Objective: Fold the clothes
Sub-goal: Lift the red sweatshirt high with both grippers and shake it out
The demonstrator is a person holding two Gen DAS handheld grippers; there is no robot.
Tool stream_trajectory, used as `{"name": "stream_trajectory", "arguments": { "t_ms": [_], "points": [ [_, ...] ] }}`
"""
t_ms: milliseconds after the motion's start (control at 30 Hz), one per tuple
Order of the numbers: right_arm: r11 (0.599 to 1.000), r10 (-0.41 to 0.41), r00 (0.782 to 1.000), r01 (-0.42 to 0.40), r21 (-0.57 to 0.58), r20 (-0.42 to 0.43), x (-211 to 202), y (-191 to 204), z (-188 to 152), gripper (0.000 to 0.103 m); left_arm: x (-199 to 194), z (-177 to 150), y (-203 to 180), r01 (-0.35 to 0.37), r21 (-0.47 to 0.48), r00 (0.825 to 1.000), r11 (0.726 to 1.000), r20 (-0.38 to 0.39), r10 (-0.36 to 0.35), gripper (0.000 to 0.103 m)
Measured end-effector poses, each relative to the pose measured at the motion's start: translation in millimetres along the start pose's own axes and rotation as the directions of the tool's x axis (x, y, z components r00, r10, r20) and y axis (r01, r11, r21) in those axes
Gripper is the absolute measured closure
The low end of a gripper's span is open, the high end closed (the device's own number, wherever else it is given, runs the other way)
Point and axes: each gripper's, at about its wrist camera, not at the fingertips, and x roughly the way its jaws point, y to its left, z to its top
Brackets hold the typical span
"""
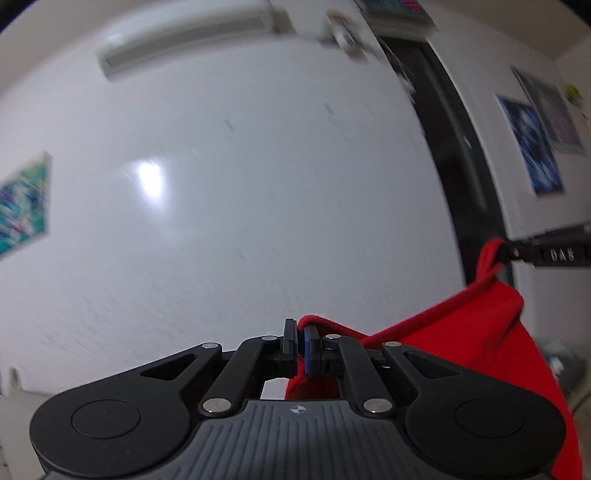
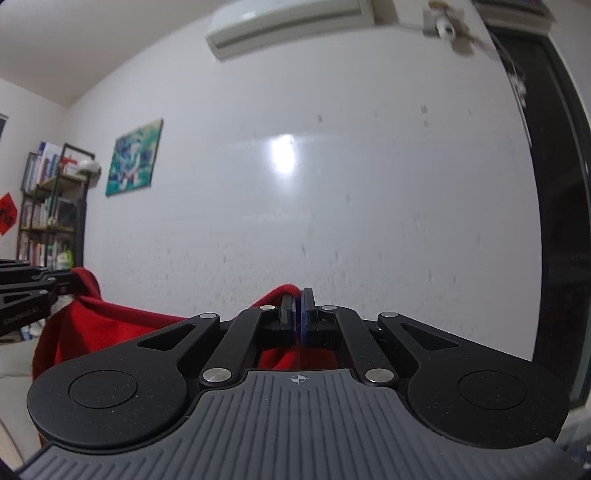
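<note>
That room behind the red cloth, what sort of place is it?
Most likely a room in a home: a wall-mounted air conditioner, a painting on the white wall, and a bookshelf crowded with books.

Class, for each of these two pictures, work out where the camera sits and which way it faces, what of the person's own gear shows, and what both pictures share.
Left wrist view: sits on the left gripper, faces a white wall; its own shut fingers pinch a red garment, and the right gripper enters from the right.
Right wrist view: sits on the right gripper, faces the same wall; the left gripper enters from the left.
Shared: garment, air conditioner, painting, dark doorway.
</note>
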Motion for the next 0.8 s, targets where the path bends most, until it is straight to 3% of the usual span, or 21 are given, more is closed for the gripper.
{"name": "stream_trajectory", "arguments": {
  "t_ms": [100, 167, 267, 333, 400, 500, 567, 633, 700, 767, 800],
  "points": [
    [0.999, -0.037, 0.985, 0.041, 0.019, -0.169, 40.0, -18.4, -57.3, 0.102, 62.4, -51.1, -18.8, 0.089, -0.035, 0.984, 0.995, -0.154, -0.094, 0.097],
    [0.996, -0.072, 0.951, 0.085, 0.031, -0.301, 81.4, -32.5, -106.8, 0.102, 110.4, -79.7, -21.4, 0.085, -0.04, 0.97, 0.996, -0.224, -0.091, 0.097],
    [0.99, -0.126, 0.925, 0.142, 0.018, -0.359, 124.2, -47.7, -138.2, 0.102, 176.5, -81.4, -17.0, 0.026, -0.04, 0.968, 0.999, -0.247, -0.035, 0.097],
    [0.981, -0.189, 0.929, 0.196, -0.011, -0.317, 158.9, -56.3, -127.5, 0.102, 196.7, -37.0, -12.6, -0.04, -0.005, 0.989, 0.999, -0.144, 0.039, 0.097],
    [0.975, -0.217, 0.953, 0.22, -0.011, -0.212, 166.4, -61.9, -87.3, 0.102, 203.7, 11.4, -9.0, -0.109, 0.034, 0.994, 0.993, -0.022, 0.11, 0.097],
    [0.971, -0.235, 0.971, 0.233, -0.05, -0.043, 154.8, -61.9, -35.5, 0.102, 193.5, 51.1, -8.5, -0.209, 0.089, 0.971, 0.974, 0.134, 0.196, 0.097],
    [0.969, -0.232, 0.973, 0.232, -0.087, 0.018, 145.4, -57.6, -22.0, 0.101, 185.7, 54.0, -13.5, -0.245, 0.11, 0.958, 0.963, 0.178, 0.223, 0.096],
    [0.965, -0.221, 0.975, 0.223, -0.136, 0.034, 134.7, -46.8, -36.5, 0.101, 177.4, 22.7, -30.7, -0.262, 0.165, 0.958, 0.951, 0.164, 0.235, 0.096],
    [0.96, -0.212, 0.977, 0.203, -0.195, -0.028, 124.8, -35.3, -79.3, 0.101, 172.9, -23.2, -50.7, -0.259, 0.251, 0.965, 0.933, 0.118, 0.236, 0.096],
    [0.954, -0.207, 0.974, 0.181, -0.239, -0.088, 120.3, -25.6, -117.0, 0.101, 168.8, -73.1, -69.7, -0.219, 0.309, 0.975, 0.926, 0.032, 0.22, 0.096],
    [0.957, -0.197, 0.969, 0.157, -0.242, -0.15, 114.5, -19.1, -150.2, 0.101, 164.1, -108.2, -81.0, -0.181, 0.324, 0.977, 0.929, -0.049, 0.207, 0.096]
  ]
}}
